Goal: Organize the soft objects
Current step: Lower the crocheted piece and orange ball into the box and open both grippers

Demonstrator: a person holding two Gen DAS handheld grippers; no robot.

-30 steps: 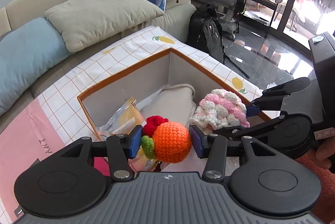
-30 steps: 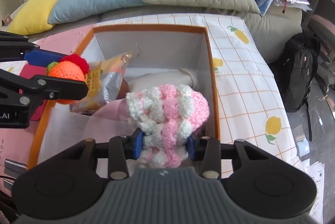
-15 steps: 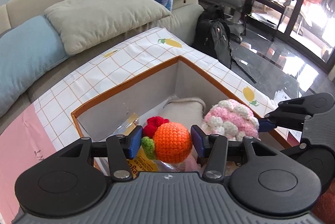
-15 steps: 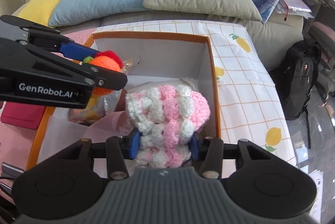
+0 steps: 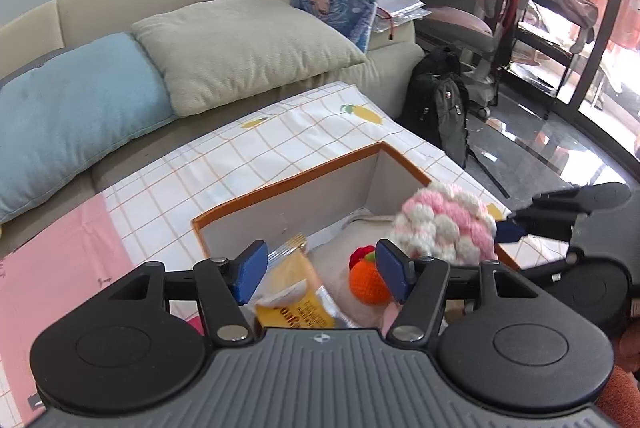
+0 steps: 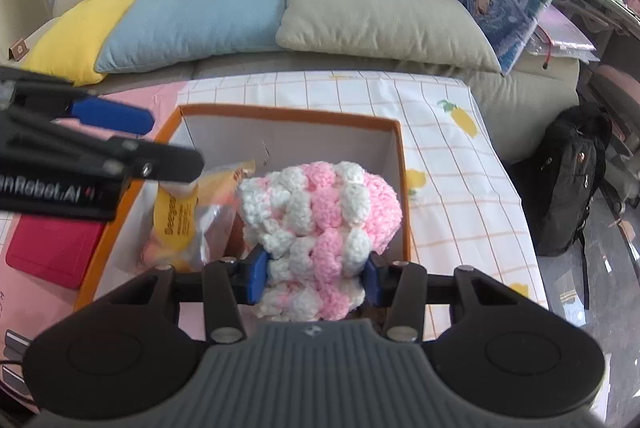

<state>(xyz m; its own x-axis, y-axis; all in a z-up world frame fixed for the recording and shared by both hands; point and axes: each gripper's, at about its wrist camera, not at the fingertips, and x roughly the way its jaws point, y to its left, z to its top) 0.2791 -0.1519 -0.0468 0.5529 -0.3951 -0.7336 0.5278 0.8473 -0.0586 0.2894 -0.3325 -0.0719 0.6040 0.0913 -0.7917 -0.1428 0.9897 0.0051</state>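
Left gripper (image 5: 320,274) with jaws spread wide and nothing between them, above the orange-rimmed box (image 5: 288,184). Crocheted orange (image 5: 367,279) lying inside the box beside a yellow snack packet (image 5: 294,302). Right gripper (image 6: 314,274) clamped on the pink-and-white crocheted piece (image 6: 320,212), held over the box's right side. Beyond: checked cloth (image 5: 256,152), then sofa cushions (image 5: 240,44).

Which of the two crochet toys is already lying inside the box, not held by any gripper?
The orange crochet ball lies loose in the box, below the open left gripper. The pink-and-white crochet piece is clamped in the right gripper.
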